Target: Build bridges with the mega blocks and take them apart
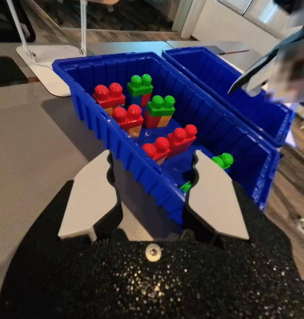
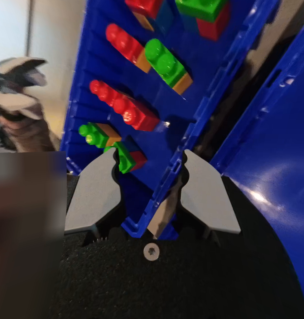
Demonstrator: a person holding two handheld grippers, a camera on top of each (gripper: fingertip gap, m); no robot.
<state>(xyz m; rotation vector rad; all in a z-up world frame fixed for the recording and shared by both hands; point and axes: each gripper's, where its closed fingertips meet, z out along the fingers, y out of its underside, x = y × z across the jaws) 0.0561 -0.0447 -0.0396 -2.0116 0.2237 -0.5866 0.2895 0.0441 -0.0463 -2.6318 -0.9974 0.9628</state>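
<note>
Blue bin (image 1: 89,110) packed with little bridges (image 1: 160,110): red or green two-stud tops on orange, red and blue legs. Second blue bin (image 1: 217,72) right beside it. Left gripper (image 1: 152,162) and right gripper (image 2: 148,159) both spread wide, each straddling that bin's wall.

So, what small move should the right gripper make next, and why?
Probably shift the right gripper a little off the wall of the blue bin, toward the green-topped bridge just ahead. Its open fingers straddle that wall, one inside and one outside, so closing would catch the wall, not a block. The left gripper straddles the opposite wall.
</note>
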